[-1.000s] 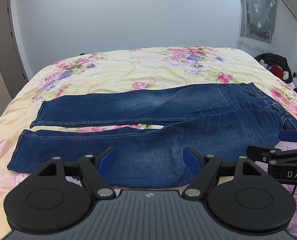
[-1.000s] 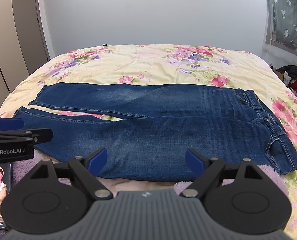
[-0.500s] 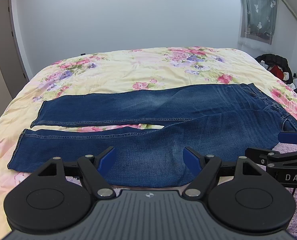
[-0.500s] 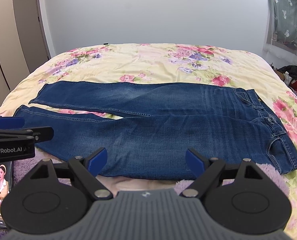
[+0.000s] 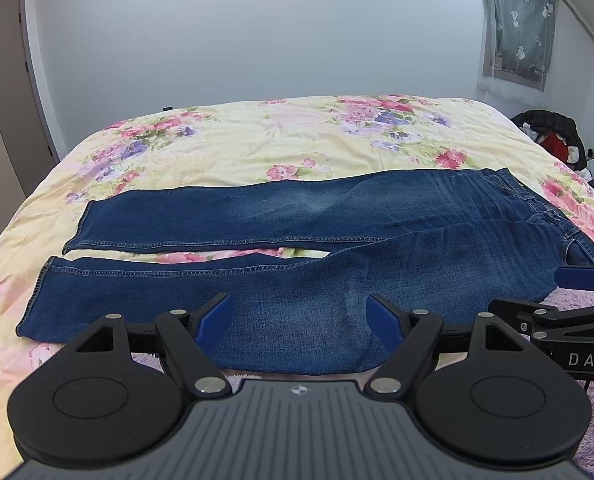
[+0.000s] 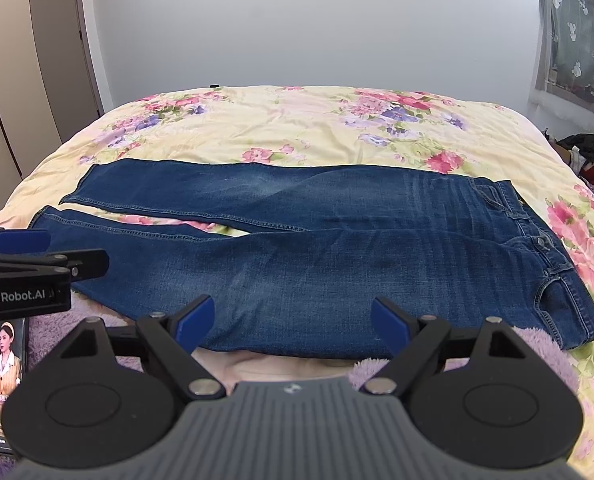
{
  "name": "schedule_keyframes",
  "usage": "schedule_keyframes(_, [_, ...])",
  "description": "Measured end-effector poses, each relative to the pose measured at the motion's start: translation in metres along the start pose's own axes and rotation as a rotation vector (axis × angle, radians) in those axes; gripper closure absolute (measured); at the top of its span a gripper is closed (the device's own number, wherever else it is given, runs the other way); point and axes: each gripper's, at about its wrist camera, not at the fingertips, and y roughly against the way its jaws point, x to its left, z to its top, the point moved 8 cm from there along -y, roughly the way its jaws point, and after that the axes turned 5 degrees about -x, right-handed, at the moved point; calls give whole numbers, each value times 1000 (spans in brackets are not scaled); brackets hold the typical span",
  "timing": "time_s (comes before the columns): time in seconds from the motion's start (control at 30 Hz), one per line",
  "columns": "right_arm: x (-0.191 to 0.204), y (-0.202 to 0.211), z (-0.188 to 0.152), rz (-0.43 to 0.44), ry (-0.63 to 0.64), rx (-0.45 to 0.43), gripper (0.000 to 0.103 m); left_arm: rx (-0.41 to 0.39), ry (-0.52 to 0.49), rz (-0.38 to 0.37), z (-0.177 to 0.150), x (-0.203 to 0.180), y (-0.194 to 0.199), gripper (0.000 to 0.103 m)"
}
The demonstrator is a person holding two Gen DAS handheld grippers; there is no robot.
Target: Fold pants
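Blue jeans (image 5: 297, 240) lie flat across the floral bed, waistband to the right, both legs running left with a narrow gap between them. They also show in the right wrist view (image 6: 337, 248). My left gripper (image 5: 299, 318) is open and empty, held just above the near edge of the near leg. My right gripper (image 6: 293, 322) is open and empty, at the near edge by the thigh. Each gripper shows at the edge of the other's view: the right one (image 5: 577, 280) and the left one (image 6: 21, 240).
The floral bedspread (image 5: 277, 148) covers the bed. A purple fuzzy cloth (image 6: 537, 344) lies along the near edge. A phone (image 6: 1, 380) with a lit screen lies at the lower left. Dark clothes (image 5: 553, 136) are piled right of the bed. A door (image 6: 57, 40) stands at left.
Almost nothing. The right wrist view has shifted slightly; both grippers stay open above the near edge of the jeans.
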Motion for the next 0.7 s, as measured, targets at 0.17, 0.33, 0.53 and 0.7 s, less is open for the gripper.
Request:
schedule_keyframes(0.17, [2, 1, -1, 1, 2, 1, 21, 1, 2, -3, 0, 0, 1, 14])
schedule_keyframes(0.33, [2, 1, -1, 2, 2, 0, 21, 1, 3, -4, -1, 0, 2, 14])
schedule_keyframes(0.53, [3, 1, -1, 3, 1, 4, 21, 0, 4, -4, -1, 0, 2, 14])
schedule_keyframes(0.7, [2, 1, -1, 4, 2, 4, 21, 1, 3, -3, -1, 0, 2, 14])
